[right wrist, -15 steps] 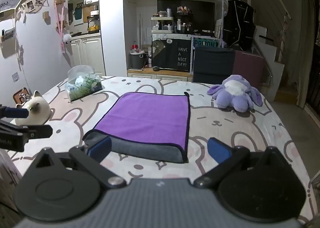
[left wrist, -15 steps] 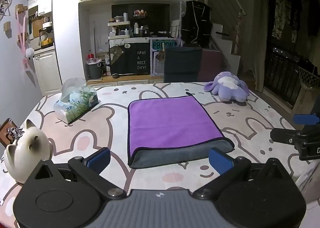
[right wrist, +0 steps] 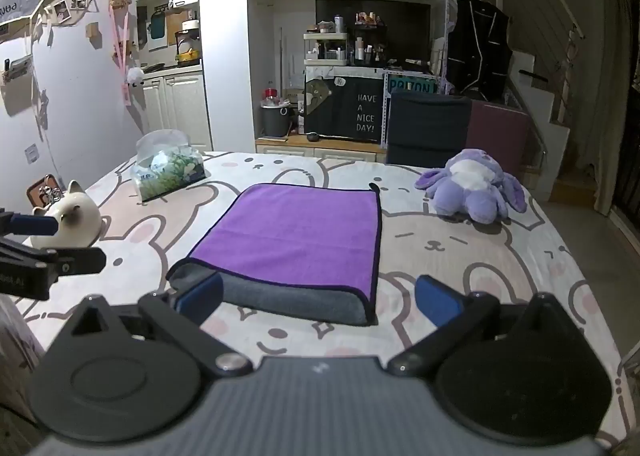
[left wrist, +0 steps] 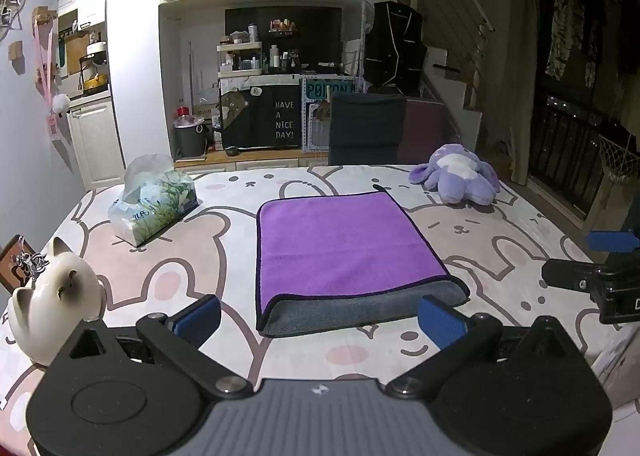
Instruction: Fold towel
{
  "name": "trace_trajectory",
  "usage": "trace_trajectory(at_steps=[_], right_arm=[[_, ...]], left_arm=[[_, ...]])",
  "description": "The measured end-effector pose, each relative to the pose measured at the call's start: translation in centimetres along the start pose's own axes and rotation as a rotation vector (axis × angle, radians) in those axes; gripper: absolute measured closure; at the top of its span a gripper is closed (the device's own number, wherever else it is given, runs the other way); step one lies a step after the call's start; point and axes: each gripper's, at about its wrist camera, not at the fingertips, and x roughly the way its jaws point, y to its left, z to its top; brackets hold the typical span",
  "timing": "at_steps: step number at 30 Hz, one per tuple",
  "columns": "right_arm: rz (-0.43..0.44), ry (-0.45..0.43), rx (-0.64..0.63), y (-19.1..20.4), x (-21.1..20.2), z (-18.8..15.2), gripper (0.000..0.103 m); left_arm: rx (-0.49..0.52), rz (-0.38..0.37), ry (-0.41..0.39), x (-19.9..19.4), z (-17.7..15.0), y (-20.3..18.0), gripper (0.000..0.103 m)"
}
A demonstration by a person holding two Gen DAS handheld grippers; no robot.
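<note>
A purple towel (left wrist: 340,244) with a grey underside lies folded flat on the rabbit-print table cover (left wrist: 500,232); its grey lower layer sticks out at the near edge. It also shows in the right wrist view (right wrist: 296,236). My left gripper (left wrist: 320,316) is open and empty, just short of the towel's near edge. My right gripper (right wrist: 318,298) is open and empty, near the towel's near edge. Each gripper shows at the side of the other's view, the right one (left wrist: 600,280) and the left one (right wrist: 40,256).
A tissue pack (left wrist: 154,201) lies at the back left. A white cat figurine (left wrist: 54,298) stands at the left edge. A purple plush toy (left wrist: 460,179) lies at the back right. A dark chair (left wrist: 366,127) stands behind the table.
</note>
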Motion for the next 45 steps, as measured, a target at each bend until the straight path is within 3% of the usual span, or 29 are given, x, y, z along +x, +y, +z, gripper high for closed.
trace_trajectory(at_steps=[45], right_arm=[[0.001, 0.007, 0.001, 0.05, -0.02, -0.04, 0.001]], left_arm=[[0.001, 0.0, 0.001, 0.24, 0.02, -0.18, 0.0]])
